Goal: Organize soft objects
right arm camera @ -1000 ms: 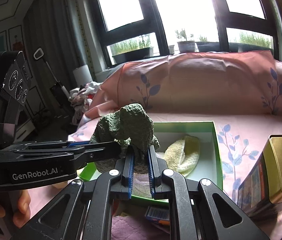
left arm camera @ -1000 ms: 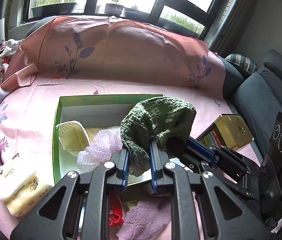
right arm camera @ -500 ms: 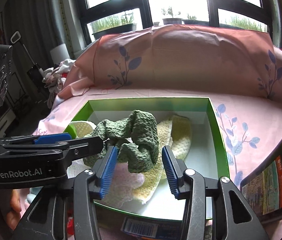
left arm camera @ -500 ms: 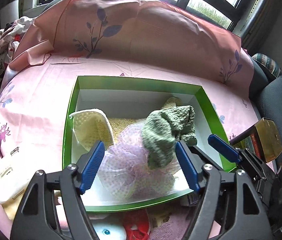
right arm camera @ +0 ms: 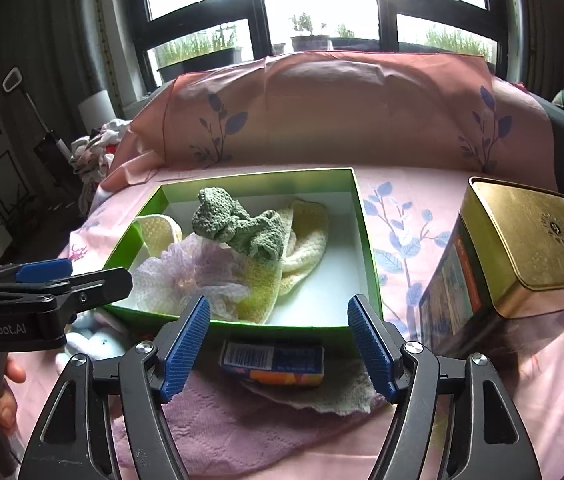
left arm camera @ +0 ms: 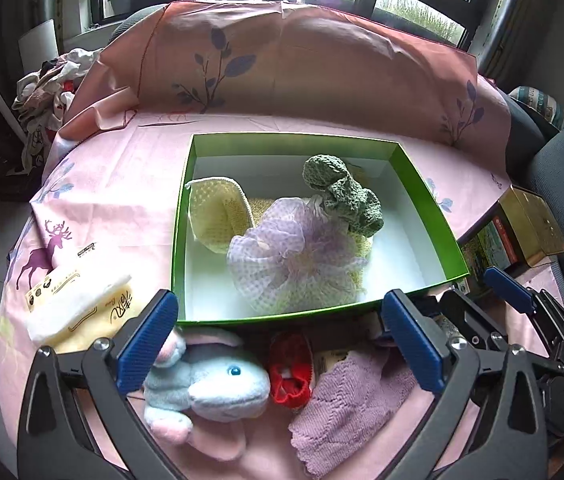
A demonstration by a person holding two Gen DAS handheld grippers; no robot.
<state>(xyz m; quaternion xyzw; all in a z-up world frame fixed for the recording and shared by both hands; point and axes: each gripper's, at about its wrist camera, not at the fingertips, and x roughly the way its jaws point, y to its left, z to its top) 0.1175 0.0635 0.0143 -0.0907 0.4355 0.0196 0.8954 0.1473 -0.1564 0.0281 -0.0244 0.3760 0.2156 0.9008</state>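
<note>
— Looking into the green box (left arm camera: 181, 216), what lies inside?

— A green knitted cloth (left arm camera: 344, 196) sits toward the far right of the box, crumpled, resting partly on a lilac mesh puff (left arm camera: 294, 254). A cream knitted cloth (left arm camera: 218, 216) curls against the left wall, under the puff.

— And the left gripper (left arm camera: 280, 346)?

— Its blue-padded fingers stand wide apart, holding nothing, hovering just short of the box's near wall. Between them, on the pink tablecloth (left arm camera: 94, 184), lie a pale plush toy (left arm camera: 210, 384), a red knitted piece (left arm camera: 292, 372) and a mauve knitted cloth (left arm camera: 348, 404).

— The right gripper (right arm camera: 280, 346)?

— Spread wide too, empty, near the same wall. A small carton with a barcode (right arm camera: 274, 362) lies between its fingers, on a pale cloth over the mauve one.

— Anything else nearby?

— A gold-lidded tin (right arm camera: 514, 256) stands right of the box, apart from it; a tissue pack (left arm camera: 78, 308) lies left.
</note>
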